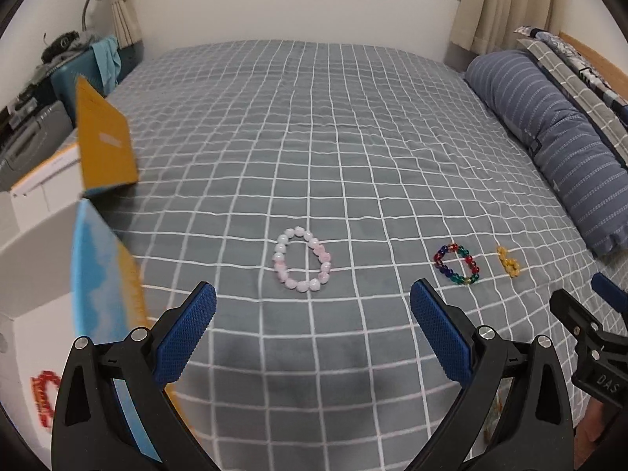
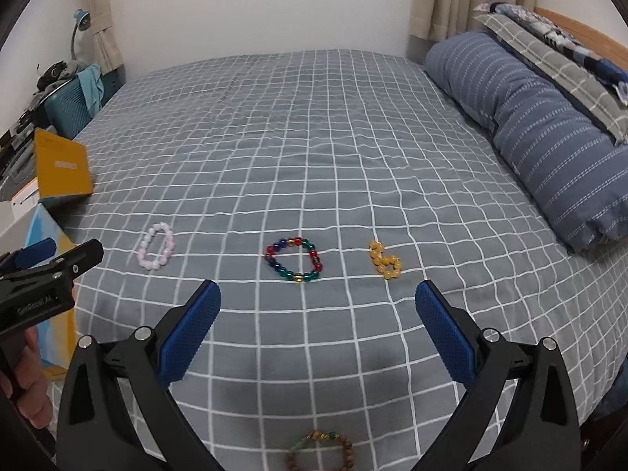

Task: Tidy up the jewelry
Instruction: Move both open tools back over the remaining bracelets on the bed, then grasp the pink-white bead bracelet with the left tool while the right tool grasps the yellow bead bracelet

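evidently set up for sorting, the pink bracelet point(image 1: 301, 260) lies at twelve o'clock of the wide, empty left gripper point(image 1: 313, 303), the multicolour bracelet point(image 2: 294, 260) likewise before the wide, empty right gripper point(image 2: 318, 301), both spaced apart on the bedspread point(image 2: 314, 137).

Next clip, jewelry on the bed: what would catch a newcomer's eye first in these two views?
Three bead bracelets lying in a row on the grey checked bedspread: a pink bracelet on the left, a multicoloured bracelet in the middle, and a bunched yellow bracelet on the right. Both the left gripper and the right gripper are open above the bed, holding nothing. A brown wooden bracelet lies nearest the right camera.
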